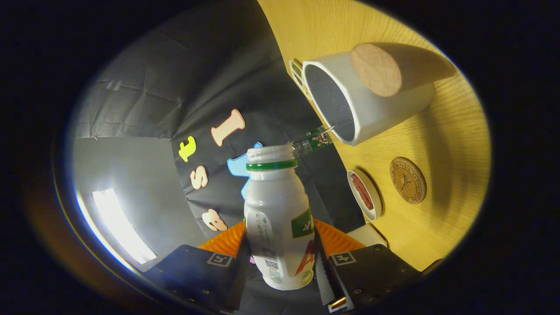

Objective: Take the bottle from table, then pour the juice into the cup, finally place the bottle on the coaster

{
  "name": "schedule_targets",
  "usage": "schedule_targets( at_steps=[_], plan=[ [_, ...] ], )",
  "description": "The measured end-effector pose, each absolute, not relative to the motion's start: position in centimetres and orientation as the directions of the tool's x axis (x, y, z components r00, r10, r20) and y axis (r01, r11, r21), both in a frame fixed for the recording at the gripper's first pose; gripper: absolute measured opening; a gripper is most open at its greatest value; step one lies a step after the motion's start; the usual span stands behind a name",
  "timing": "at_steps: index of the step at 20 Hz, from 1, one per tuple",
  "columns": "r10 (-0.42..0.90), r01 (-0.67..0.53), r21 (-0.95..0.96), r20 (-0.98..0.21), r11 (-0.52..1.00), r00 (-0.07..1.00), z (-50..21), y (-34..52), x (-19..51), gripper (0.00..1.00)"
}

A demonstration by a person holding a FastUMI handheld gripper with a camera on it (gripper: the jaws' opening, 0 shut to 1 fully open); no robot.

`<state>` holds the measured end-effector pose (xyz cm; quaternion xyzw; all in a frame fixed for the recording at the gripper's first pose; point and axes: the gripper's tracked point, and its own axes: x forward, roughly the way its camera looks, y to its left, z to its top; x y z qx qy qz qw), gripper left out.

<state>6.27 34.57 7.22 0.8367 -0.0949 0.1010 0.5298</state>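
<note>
The gripper (280,262) holds the bottle (278,218) between its two fingers, and both fingers press on the lower body of the bottle, one on each side. The jaws are closed around it at about the width of the bottle. The bottle is white with a green ring under its neck, and its mouth is open, with no cap on it. Some green and red print is on its side.

The whole view is turned sideways, so the wooden table (442,144) stands like a wall beside the bottle. The gripper and the bottle are tilted strongly with respect to the table.

Beyond the bottle mouth is the cup (372,100), white-grey and round, with its opening facing toward the bottle. The mouth of the bottle is near the rim of the cup but does not touch it. A round cork piece is seen on the side of the cup.

On the table, further from the cup, lies the coaster (407,180), a round cork disc with a mark in the middle. Just beside it is a small white dish (365,194) with something red-brown inside. The coaster has nothing on it.
</note>
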Motion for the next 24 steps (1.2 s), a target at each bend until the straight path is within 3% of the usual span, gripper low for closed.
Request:
schedule_targets(
  at_steps=[24],
  plan=[
    [-0.094,-0.225,0.793,0.209,-0.566,0.973,7.05,33.85,5.86,0.66]
  ],
)
